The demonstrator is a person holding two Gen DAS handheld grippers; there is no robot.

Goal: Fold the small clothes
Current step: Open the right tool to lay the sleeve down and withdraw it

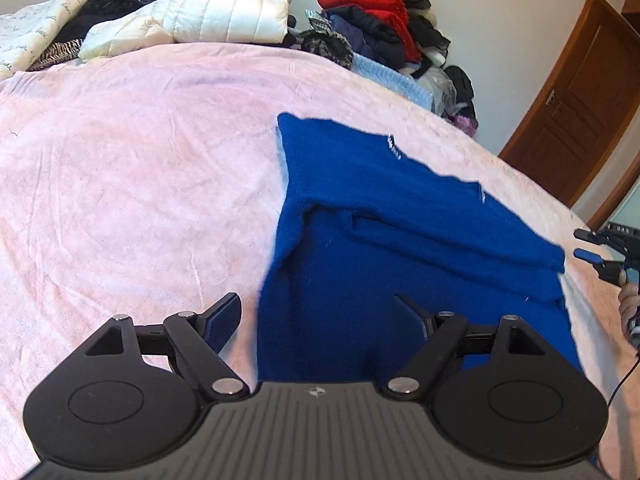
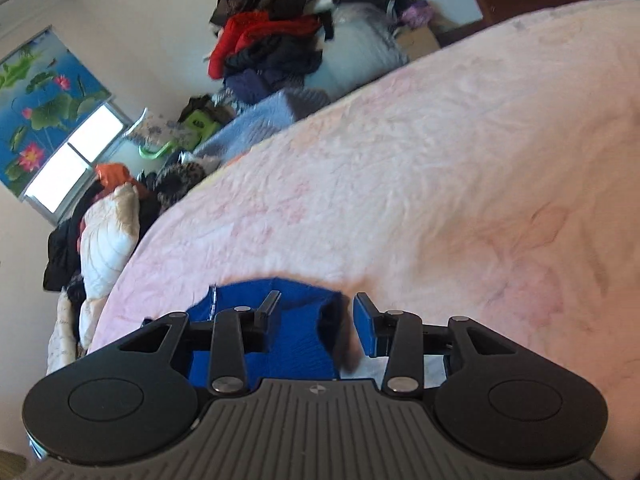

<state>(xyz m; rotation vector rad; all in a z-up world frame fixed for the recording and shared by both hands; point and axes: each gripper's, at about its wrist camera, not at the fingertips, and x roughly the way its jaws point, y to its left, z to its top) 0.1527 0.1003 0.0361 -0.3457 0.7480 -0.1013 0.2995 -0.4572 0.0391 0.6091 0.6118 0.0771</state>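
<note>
1. We see a blue knit garment (image 1: 400, 248) lying partly folded on a pink bed cover (image 1: 120, 200), reaching from centre toward 3 o'clock in the left wrist view.
2. Our left gripper (image 1: 320, 312) has its fingers spread wide, empty, over the garment's near left edge.
3. Our right gripper (image 2: 316, 312) has fingers parted around the garment's corner, not pinching it.
4. Open bed cover stretches from 9 to 12 o'clock; piled clothes (image 1: 368, 24) line the far edge.

Open pink bedspread (image 1: 132, 184) left of blue sweater (image 1: 380, 240), clothes piles (image 1: 372, 24) crowding far edge
</note>
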